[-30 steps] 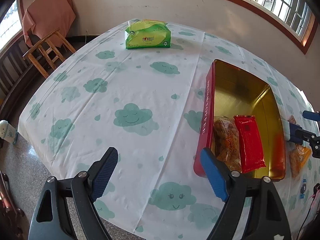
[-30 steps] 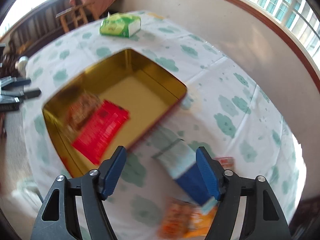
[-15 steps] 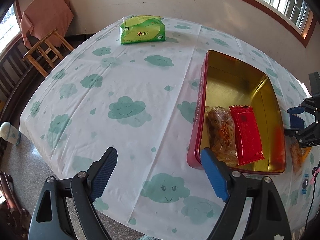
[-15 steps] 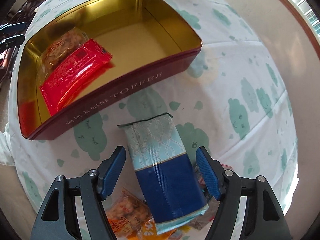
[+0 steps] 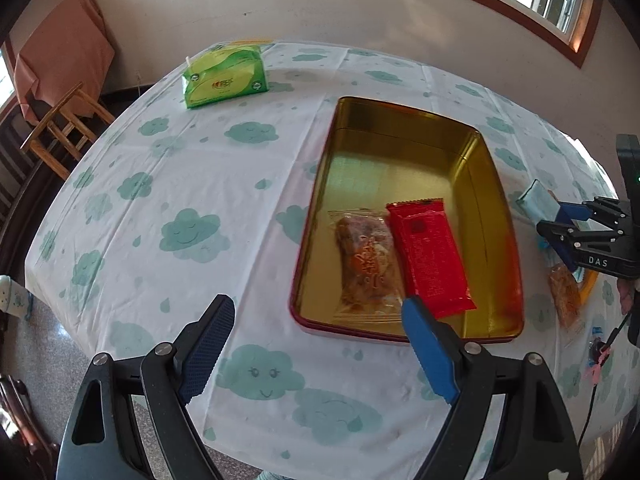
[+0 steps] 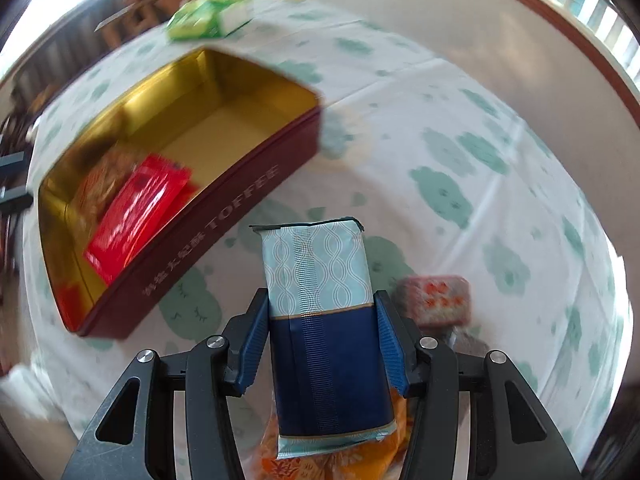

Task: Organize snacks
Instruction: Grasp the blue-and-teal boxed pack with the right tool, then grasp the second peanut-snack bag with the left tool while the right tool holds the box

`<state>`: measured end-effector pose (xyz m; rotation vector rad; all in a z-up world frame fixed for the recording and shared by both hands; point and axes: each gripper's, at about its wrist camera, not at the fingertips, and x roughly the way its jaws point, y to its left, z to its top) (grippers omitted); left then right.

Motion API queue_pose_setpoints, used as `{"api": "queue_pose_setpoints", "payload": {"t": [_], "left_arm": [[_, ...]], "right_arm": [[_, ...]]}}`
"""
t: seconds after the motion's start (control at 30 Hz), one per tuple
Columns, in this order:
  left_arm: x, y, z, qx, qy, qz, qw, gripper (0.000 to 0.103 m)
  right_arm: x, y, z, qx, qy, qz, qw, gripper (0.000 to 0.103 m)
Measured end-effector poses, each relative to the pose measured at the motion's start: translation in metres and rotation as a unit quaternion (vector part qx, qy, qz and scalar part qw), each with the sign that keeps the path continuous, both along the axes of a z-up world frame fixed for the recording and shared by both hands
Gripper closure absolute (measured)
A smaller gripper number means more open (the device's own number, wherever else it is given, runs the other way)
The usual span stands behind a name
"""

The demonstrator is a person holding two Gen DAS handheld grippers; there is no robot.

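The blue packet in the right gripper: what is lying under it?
Under the blue packet, held in the right gripper, an orange snack bag shows at the near end. How far that bag reaches underneath is covered. A small pink packet lies beside it, not under it.

The left wrist camera is looking steeply down over the near edge of the cloud-print tablecloth (image 5: 192, 184), facing the far wall and window, with the gold-lined tin (image 5: 404, 152) ahead to its right. The right wrist camera is sitting closer to the tabletop, facing the tin's (image 6: 224, 216) maroon long side. Both views are sharing the tin, the green tissue pack (image 5: 224, 80) and the red packet (image 5: 430, 256).
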<state>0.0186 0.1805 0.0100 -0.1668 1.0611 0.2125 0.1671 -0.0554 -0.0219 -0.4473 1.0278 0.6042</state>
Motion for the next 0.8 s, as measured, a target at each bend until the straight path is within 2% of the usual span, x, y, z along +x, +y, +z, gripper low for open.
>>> {"api": "queue_pose_setpoints", "payload": {"t": [0.1, 0.23, 0.4, 0.63, 0.8], "left_arm": [[0.006, -0.024, 0.003, -0.003, -0.002, -0.027, 0.9996, 0.020], [0.014, -0.061, 0.005, -0.009, -0.005, -0.069, 0.9976, 0.020], [0.027, -0.111, 0.004, -0.025, 0.001, -0.117, 0.9928, 0.020], [0.045, -0.185, -0.006, -0.048, 0.021, -0.178, 0.9826, 0.020], [0.062, -0.217, -0.027, -0.075, 0.052, -0.166, 0.9820, 0.023]], "right_arm": [[-0.001, -0.035, 0.011, 0.045, -0.012, -0.070, 0.997, 0.051], [-0.004, -0.088, 0.019, 0.068, -0.033, -0.159, 0.984, 0.051], [-0.010, -0.141, 0.023, 0.088, -0.039, -0.224, 0.970, 0.051], [-0.020, -0.200, -0.002, 0.040, -0.045, -0.288, 0.956, 0.051], [-0.032, -0.233, -0.019, 0.051, -0.045, -0.312, 0.948, 0.051]]}}
